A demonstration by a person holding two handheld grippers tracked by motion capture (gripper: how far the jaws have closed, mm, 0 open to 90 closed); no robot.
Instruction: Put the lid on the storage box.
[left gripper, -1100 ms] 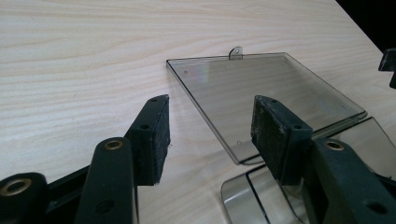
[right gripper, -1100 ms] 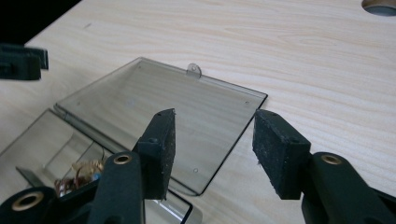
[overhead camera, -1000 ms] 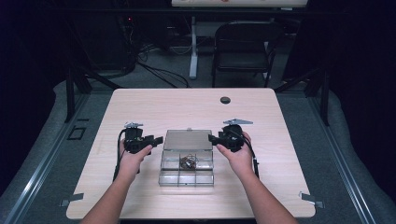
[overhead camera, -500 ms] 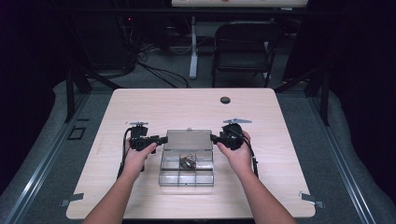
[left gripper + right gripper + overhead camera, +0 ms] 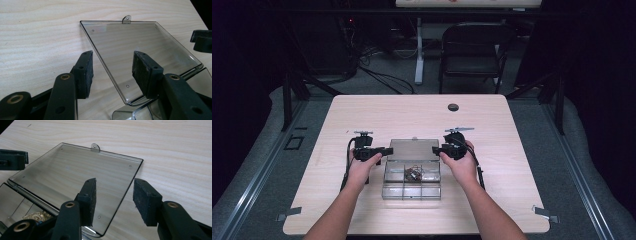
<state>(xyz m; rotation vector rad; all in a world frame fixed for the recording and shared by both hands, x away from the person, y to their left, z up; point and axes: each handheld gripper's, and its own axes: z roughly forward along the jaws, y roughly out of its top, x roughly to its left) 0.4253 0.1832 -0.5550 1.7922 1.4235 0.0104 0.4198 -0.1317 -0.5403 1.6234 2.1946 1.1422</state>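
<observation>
Lowest in the high view, our forearms come up from the bottom edge to either side of a clear compartment box (image 5: 412, 182) that sits just below the centre of the frame on the wooden table (image 5: 522, 200). One middle compartment holds a small brownish tangle (image 5: 413, 173); we cannot tell what it is. Our left gripper (image 5: 388, 150) is at the box's left rear corner and our right gripper (image 5: 435, 149) at its right rear corner, both level with the hinge.

The box's lid (image 5: 413, 149) lies folded back flat on the table behind the compartments, a small tab (image 5: 126, 19) on its far edge. In the left gripper view, our jaws stand released, straddling the lid's left edge (image 5: 105, 60) without touching it. In the right gripper view, they are likewise parted over the lid's right edge (image 5: 125, 187).

Farther up, right of centre, a small dark disc (image 5: 453, 107) lies on the table. Beyond the table's far edge a dark chair (image 5: 472, 60) stands near the top of the frame.
</observation>
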